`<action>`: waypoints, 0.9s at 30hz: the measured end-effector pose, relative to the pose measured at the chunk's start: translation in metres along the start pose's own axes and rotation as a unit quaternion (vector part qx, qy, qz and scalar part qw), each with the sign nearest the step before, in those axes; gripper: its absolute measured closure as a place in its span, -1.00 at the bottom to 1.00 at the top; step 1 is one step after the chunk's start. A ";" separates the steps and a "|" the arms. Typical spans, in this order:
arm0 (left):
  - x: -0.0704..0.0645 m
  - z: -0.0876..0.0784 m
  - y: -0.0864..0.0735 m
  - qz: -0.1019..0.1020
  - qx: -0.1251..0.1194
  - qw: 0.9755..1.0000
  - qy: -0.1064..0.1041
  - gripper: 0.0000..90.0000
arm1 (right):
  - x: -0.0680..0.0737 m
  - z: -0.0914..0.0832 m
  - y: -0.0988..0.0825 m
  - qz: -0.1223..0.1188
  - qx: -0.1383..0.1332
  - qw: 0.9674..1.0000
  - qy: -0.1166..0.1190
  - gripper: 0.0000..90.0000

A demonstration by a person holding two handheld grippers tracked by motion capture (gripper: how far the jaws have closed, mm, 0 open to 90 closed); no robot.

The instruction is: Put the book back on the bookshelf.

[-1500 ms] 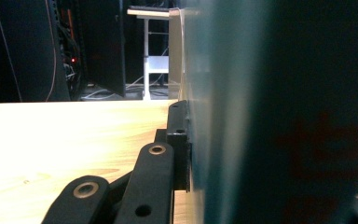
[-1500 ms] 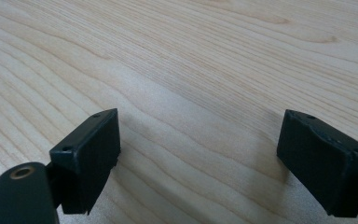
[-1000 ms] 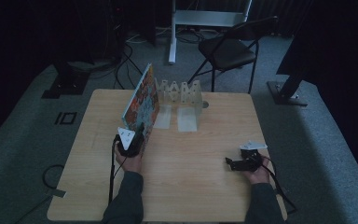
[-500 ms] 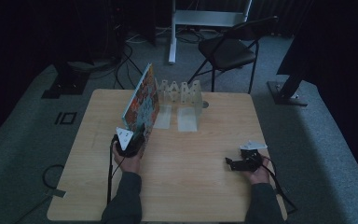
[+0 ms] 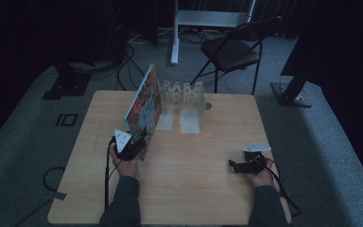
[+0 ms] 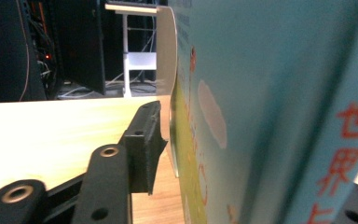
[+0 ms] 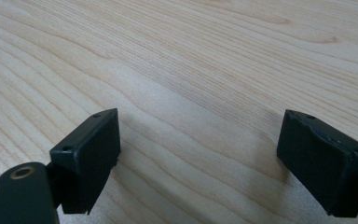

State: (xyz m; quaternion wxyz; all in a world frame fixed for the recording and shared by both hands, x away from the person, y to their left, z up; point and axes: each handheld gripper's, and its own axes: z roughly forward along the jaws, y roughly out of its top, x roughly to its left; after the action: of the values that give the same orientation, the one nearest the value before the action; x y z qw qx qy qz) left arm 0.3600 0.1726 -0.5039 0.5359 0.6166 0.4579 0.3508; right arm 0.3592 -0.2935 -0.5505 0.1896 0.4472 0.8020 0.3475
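A picture book [image 5: 143, 106] stands on edge on the wooden table [image 5: 203, 161], leaning to the left, its far end at the white rack [image 5: 182, 94]. The left gripper [image 5: 131, 146] sits at the book's near lower corner. Its jaws have just been opening; in the left gripper view the book [image 6: 270, 102] stands between them, with a gap between the left-hand pad [image 6: 144, 144] and the cover. The right gripper [image 7: 200, 154] rests well apart at the table's right side, jaws wide, with only bare wood between them

You've got a white rack [image 5: 182, 92] at the table's [image 5: 208, 189] far edge, folding chair [image 5: 231, 49] behind.
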 end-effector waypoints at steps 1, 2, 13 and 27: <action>0.000 -0.001 0.000 0.006 0.004 1.000 -0.002 0.15 | 0.000 0.000 0.000 0.000 0.000 1.000 0.000 -0.71; 0.001 -0.002 -0.001 0.012 0.011 1.000 -0.005 0.15 | 0.000 0.000 0.000 0.000 0.000 1.000 0.000 -0.71; 0.007 -0.012 0.001 0.029 0.028 0.998 -0.038 0.13 | 0.000 0.000 0.000 0.000 0.000 1.000 0.000 -0.71; 0.009 -0.027 0.000 0.044 0.054 0.994 -0.081 0.11 | 0.000 0.000 0.000 0.000 0.000 1.000 0.000 -0.71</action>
State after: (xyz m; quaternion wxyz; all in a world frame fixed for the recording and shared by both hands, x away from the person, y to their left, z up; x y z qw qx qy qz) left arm 0.3377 0.1904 -0.4998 0.5209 0.6908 0.4035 0.2978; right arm 0.3589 -0.2934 -0.5505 0.1896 0.4476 0.8019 0.3475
